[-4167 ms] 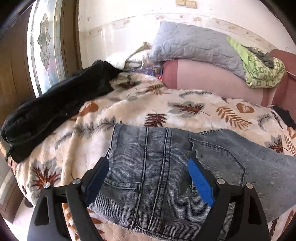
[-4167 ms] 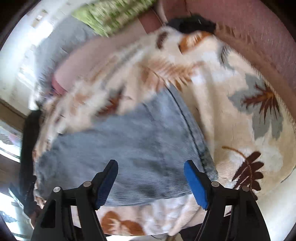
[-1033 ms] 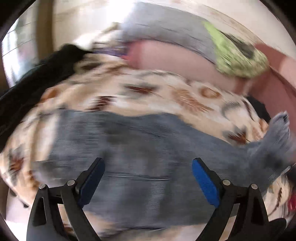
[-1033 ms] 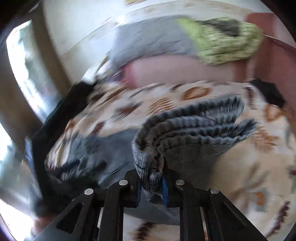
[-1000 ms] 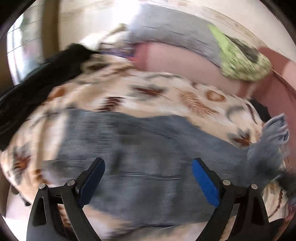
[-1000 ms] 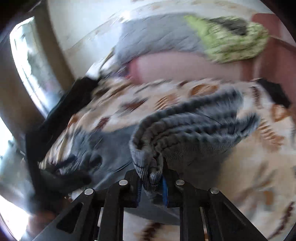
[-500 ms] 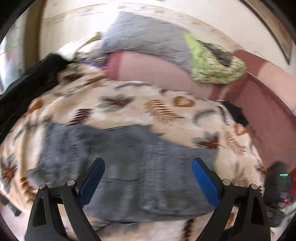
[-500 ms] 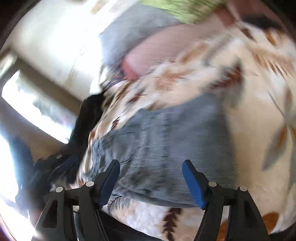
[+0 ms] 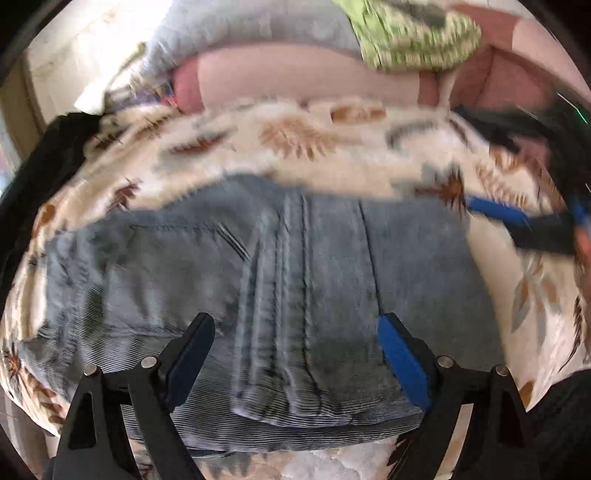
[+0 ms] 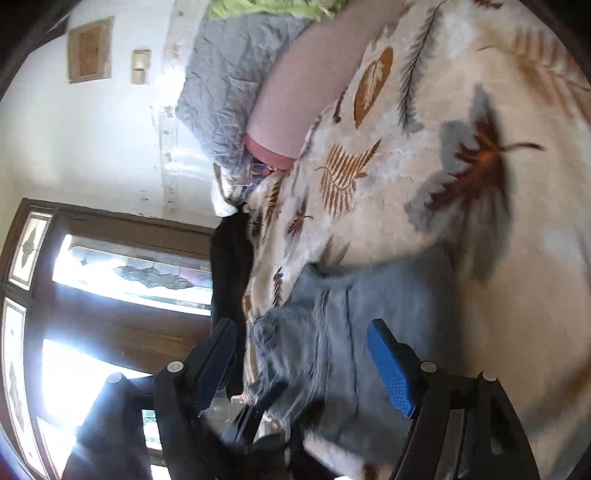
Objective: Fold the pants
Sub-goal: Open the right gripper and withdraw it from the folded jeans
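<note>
**Jeans lay folded on the leaf blanket, both tongs apart**

At the far left a black garment (image 9: 40, 173) was draped over the edge of the bed, and in the right wrist view a wooden door with patterned glass panes (image 10: 110, 280) stood beyond it. The leaf-print blanket (image 9: 295, 147) covered the bed, and the pale blue jeans (image 9: 280, 280) lay on it near the front edge, folded over so that a doubled layer with its seams ran down the middle and a lower layer showed under the near hem.

The left tongs (image 9: 295, 354) hung over the near part of the jeans with the jaws wide apart and easing slightly inward; denim lay beneath the gap, but neither blue pad pressed on it. To the right, the right tongs (image 9: 524, 221) appeared blurred over the blanket just past the right edge of the jeans. In their own view the right tongs (image 10: 299, 365) stood apart and gripped nothing, with the jeans (image 10: 351, 332) in front of and below them.

Behind the blanket ran a pink bolster (image 9: 306, 77), with a grey quilted pillow (image 9: 258, 29) and a green patterned cloth (image 9: 413, 40) on top of it.
</note>
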The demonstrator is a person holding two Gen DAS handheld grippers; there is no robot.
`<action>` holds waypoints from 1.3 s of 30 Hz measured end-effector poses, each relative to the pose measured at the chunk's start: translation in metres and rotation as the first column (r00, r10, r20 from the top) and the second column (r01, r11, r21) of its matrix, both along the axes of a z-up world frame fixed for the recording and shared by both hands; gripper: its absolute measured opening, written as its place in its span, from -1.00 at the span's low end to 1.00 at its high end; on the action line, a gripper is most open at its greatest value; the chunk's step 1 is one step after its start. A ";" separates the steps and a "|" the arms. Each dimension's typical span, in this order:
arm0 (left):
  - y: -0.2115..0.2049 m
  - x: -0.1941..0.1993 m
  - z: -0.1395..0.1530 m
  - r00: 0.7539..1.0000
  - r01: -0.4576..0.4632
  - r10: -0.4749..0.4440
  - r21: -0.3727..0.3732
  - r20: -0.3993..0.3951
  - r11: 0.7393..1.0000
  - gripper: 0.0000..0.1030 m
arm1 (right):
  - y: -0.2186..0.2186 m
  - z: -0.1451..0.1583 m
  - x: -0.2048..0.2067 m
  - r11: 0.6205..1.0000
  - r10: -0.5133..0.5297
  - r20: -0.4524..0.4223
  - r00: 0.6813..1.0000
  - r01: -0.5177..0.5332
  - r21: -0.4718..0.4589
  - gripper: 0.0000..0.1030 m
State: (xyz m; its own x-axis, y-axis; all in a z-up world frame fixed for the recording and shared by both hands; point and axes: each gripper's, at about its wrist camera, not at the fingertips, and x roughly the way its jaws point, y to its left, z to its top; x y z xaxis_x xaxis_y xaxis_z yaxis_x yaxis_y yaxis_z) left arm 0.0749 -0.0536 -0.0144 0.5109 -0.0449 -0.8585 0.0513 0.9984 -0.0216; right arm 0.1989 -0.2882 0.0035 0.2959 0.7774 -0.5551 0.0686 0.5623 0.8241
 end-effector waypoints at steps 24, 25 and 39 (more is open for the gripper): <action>0.013 -0.010 -0.013 0.999 -0.016 0.017 -0.034 0.034 0.999 0.83 | 0.023 -0.008 -0.082 0.991 0.014 -0.055 0.998 -0.021 -0.130 0.51; 0.012 -0.008 -0.023 1.000 -0.020 0.020 -0.032 -0.010 0.999 0.85 | 0.026 -0.021 -0.084 0.985 0.026 -0.090 0.996 -0.041 -0.169 0.52; 0.011 -0.009 -0.027 0.998 0.032 -0.030 -0.027 0.062 0.999 0.88 | 0.036 -0.026 -0.068 0.945 0.051 -0.121 0.991 -0.087 -0.316 0.51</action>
